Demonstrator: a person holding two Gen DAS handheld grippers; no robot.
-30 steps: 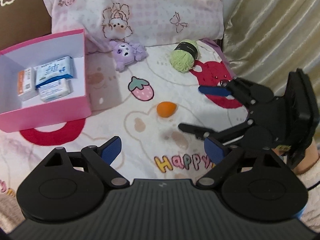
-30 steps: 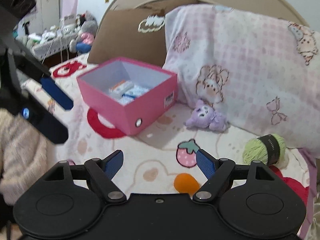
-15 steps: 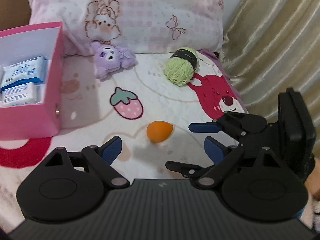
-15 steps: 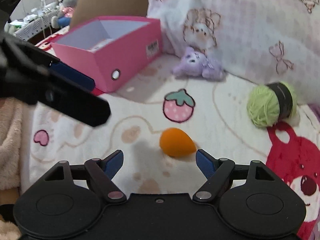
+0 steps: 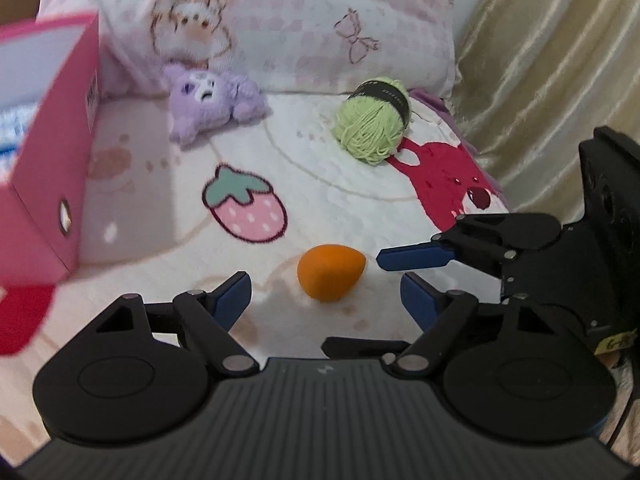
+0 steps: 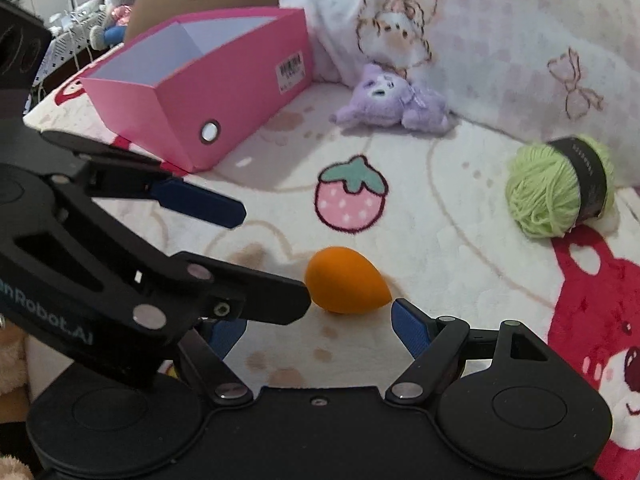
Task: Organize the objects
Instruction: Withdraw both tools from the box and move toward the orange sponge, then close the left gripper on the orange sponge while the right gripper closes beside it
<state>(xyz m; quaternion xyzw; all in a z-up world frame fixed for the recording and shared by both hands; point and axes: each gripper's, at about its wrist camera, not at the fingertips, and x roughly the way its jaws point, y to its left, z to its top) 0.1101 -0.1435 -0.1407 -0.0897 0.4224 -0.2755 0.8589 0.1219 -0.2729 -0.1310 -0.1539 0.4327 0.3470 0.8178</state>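
An orange egg-shaped sponge point(image 5: 330, 272) lies on the printed blanket, also in the right wrist view point(image 6: 347, 286). My left gripper point(image 5: 326, 298) is open, just short of the sponge, empty. My right gripper point(image 6: 316, 332) is open and empty, close to the sponge from the other side. In the left view the right gripper point(image 5: 360, 304) reaches in from the right; in the right view the left gripper point(image 6: 264, 256) reaches in from the left, one finger beside the sponge. A green yarn ball point(image 5: 374, 120), a purple plush point(image 5: 208, 100) and a pink box point(image 5: 48, 160) lie beyond.
The pink box point(image 6: 208, 92) stands open at the left, with packets inside in the left view. A pink pillow point(image 5: 300, 20) stands behind the plush and yarn point(image 6: 560, 190). A gold curtain point(image 5: 560, 60) hangs at the right edge of the bed.
Both grippers have moved in towards the orange sponge and lower; the box has slid to the left edge of the left view. Both stay open.
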